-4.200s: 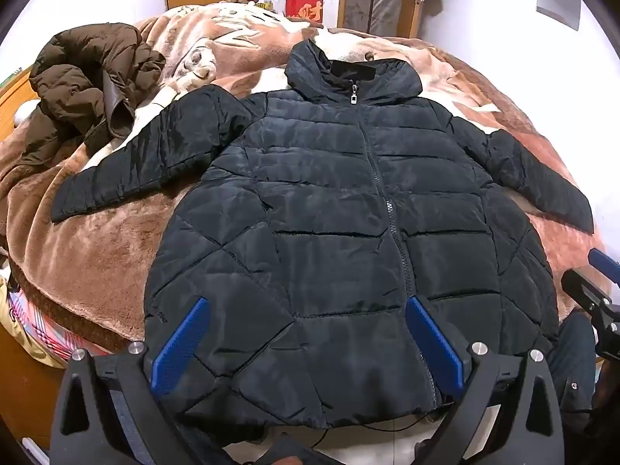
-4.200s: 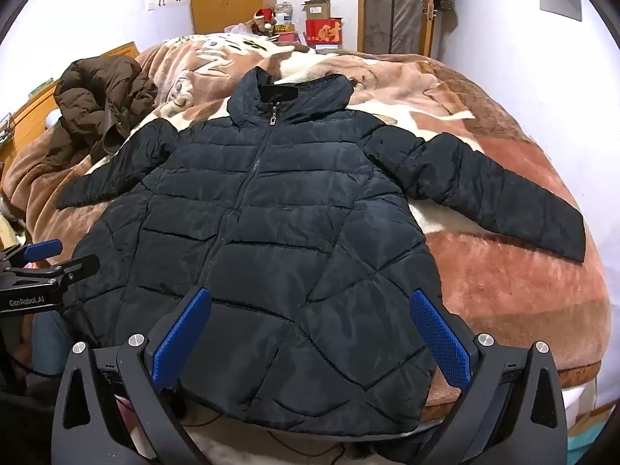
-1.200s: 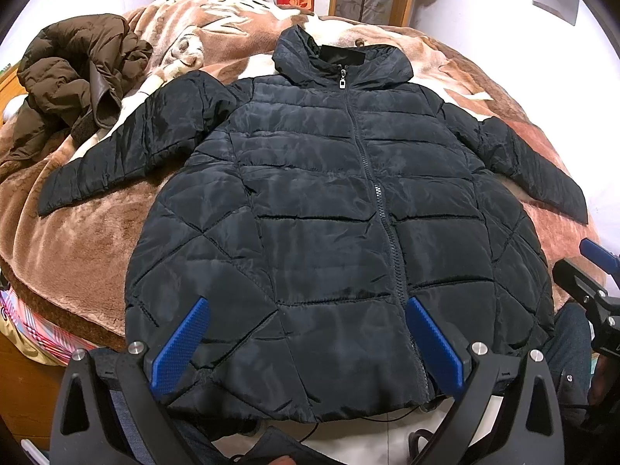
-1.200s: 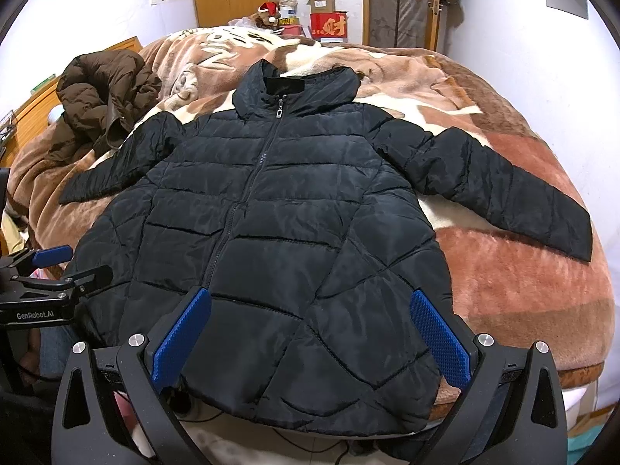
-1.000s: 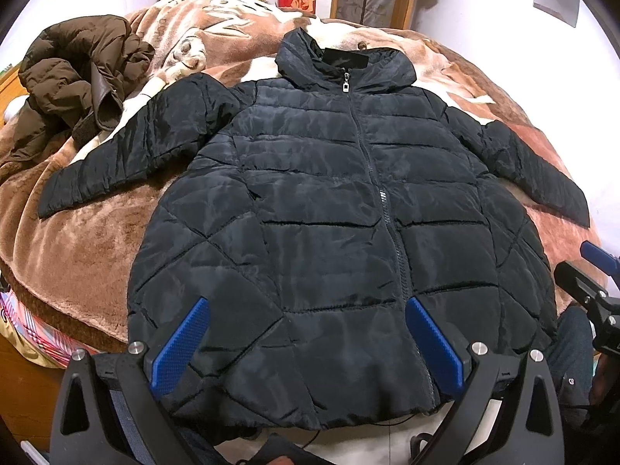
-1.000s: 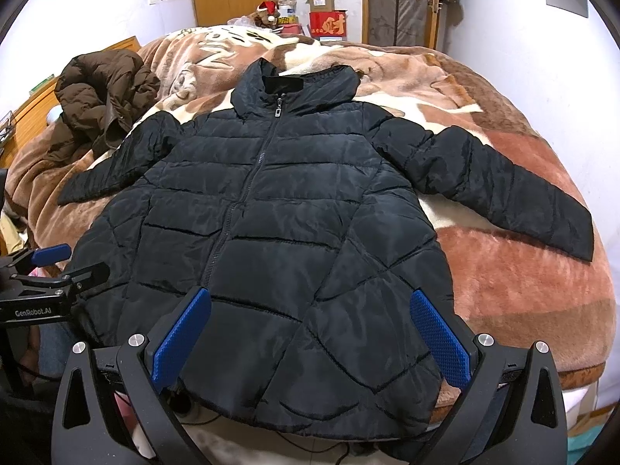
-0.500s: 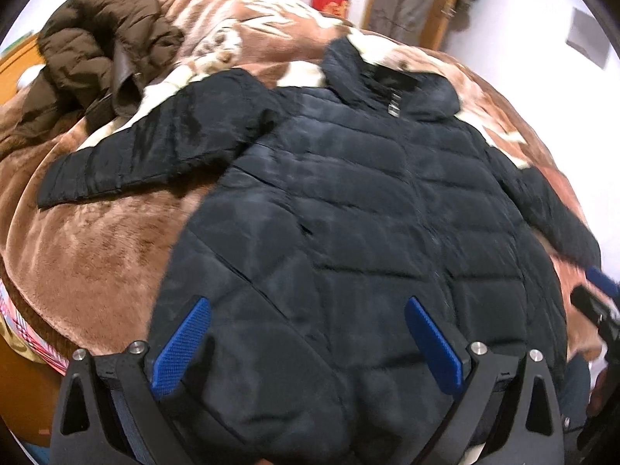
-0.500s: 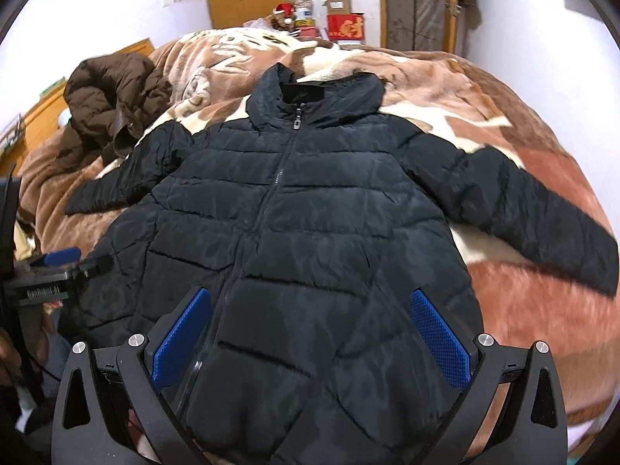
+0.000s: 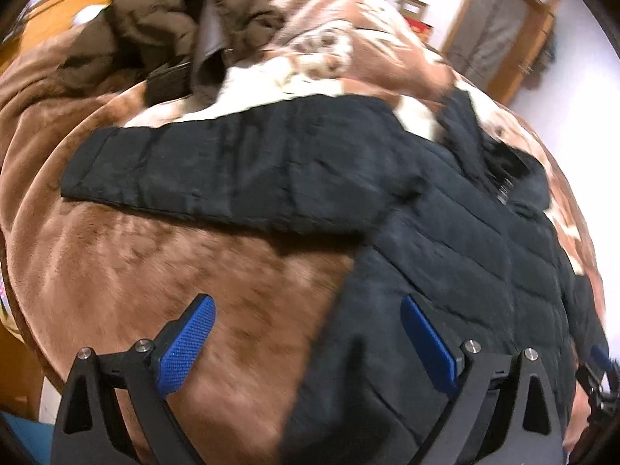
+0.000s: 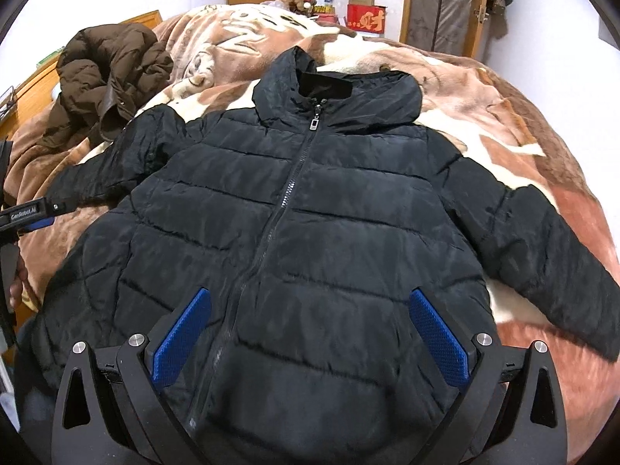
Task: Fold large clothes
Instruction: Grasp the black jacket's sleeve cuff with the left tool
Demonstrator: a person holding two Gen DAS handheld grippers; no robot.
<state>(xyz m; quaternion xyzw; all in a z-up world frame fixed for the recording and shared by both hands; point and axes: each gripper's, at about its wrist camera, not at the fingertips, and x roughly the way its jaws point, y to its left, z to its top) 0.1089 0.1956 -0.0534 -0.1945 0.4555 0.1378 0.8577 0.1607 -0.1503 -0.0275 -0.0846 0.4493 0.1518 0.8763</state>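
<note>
Left tongs (image 9: 306, 343) swung out over jacket's (image 10: 310, 232) left sleeve (image 9: 217, 178); right tongs (image 10: 310, 333) advanced up torso.

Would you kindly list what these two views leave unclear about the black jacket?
- Black jacket hem: right wrist view, hidden behind the right gripper.
- Zipper pull: left wrist view, motion-blurred.
- Far sleeve: left wrist view, hidden past the jacket's body.
- Near sleeve cuff: right wrist view, covered by the left gripper.

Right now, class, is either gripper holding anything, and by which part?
Nothing is held. The left gripper and right gripper both have open jaws above the black jacket.
</note>
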